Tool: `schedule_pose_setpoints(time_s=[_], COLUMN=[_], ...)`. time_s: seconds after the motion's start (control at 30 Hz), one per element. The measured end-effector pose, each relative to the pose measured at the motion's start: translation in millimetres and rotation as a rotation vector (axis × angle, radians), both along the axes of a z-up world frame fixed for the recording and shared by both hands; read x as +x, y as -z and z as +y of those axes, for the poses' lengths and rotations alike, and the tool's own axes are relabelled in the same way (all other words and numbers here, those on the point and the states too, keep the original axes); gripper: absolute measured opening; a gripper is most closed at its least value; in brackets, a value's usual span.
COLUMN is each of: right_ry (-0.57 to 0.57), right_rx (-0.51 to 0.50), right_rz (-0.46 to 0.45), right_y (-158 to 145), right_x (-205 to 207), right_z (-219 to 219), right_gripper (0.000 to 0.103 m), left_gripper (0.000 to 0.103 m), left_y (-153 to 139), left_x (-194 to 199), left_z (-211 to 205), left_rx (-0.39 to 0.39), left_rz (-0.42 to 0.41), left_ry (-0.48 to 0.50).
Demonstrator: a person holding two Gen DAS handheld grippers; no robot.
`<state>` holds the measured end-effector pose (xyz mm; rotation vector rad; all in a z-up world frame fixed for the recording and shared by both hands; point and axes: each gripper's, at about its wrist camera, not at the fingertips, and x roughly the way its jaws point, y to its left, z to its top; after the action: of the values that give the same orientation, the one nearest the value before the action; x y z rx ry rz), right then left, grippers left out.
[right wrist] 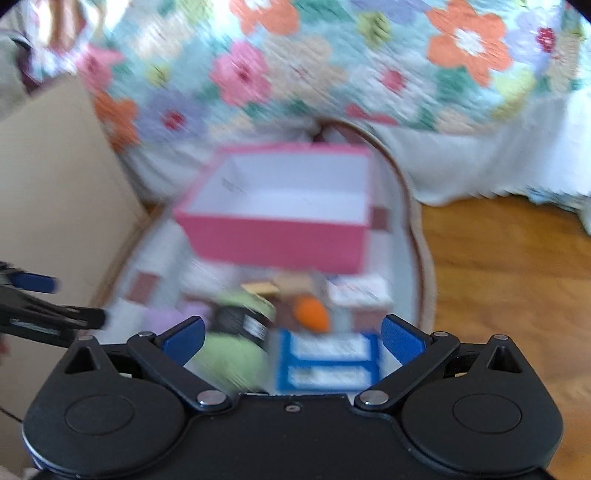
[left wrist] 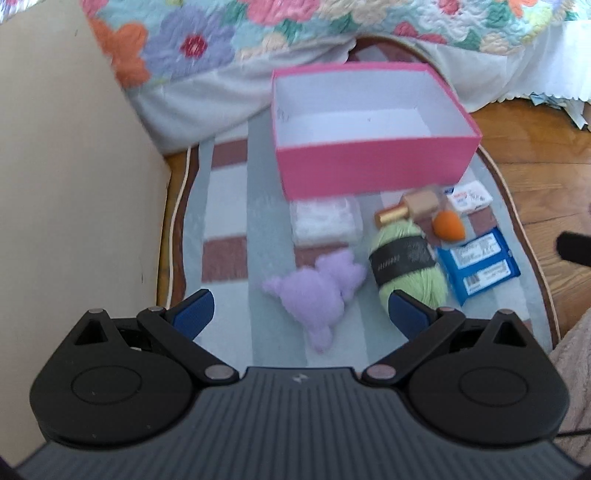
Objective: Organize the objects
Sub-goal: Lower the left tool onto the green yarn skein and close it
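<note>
Purple plush (left wrist: 317, 291) lies between the left gripper's (left wrist: 301, 314) spread, empty fingers; right gripper (right wrist: 291, 336) likewise spread.

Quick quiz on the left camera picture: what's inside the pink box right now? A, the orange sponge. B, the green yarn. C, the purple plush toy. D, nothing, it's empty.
D: the pink box shows only its bare white inside, while the green yarn, purple plush toy and orange sponge all lie on the rug in front of it.

Spread over wooden plank floor (left wrist: 535, 147): a striped grey, white and maroon rug (left wrist: 229, 206). Behind, a quilted floral bedspread (left wrist: 207, 33); left, a beige cardboard panel (left wrist: 74, 166).
</note>
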<state>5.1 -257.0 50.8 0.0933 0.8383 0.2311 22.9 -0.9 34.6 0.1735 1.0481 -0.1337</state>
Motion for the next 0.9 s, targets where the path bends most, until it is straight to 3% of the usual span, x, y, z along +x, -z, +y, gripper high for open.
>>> schedule_pose_setpoints(time_s=[0.07, 0.23, 0.3, 0.47, 0.6, 0.73, 0.9], right_ry=[-0.045, -0.177, -0.225, -0.306, -0.312, -0.269, -0.256], right_rx=[0.048, 0.046, 0.032, -0.058, 0.008, 0.103, 0.158], right_rz=[-0.007, 0.040, 0.034, -0.001, 0.011, 0.099, 0.201], right_y=[8, 31, 35, 46, 60, 87, 113], right_x=[7, 35, 45, 51, 54, 59, 60], right_z=[2, 18, 26, 38, 36, 35, 39], right_gripper=[0.103, 0.103, 0.103, 0.103, 0.103, 0.103, 0.102], left_gripper=[0.102, 0.102, 0.102, 0.100, 0.100, 0.098, 0.095], left_y=[-5, -6, -3, 13, 30, 55, 81], left_x=[8, 31, 39, 62, 71, 75, 75], left_z=[-2, -12, -19, -27, -35, -40, -44], left_rx=[-0.026, -0.097, -0.110, -0.240, -0.266, -0.315, -0.321], left_rz=[-0.012, 0.002, 0.016, 0.085, 0.100, 0.138, 0.181], left_ry=[-0.004, 0.006, 0.016, 0.009, 0.014, 0.018, 0.023])
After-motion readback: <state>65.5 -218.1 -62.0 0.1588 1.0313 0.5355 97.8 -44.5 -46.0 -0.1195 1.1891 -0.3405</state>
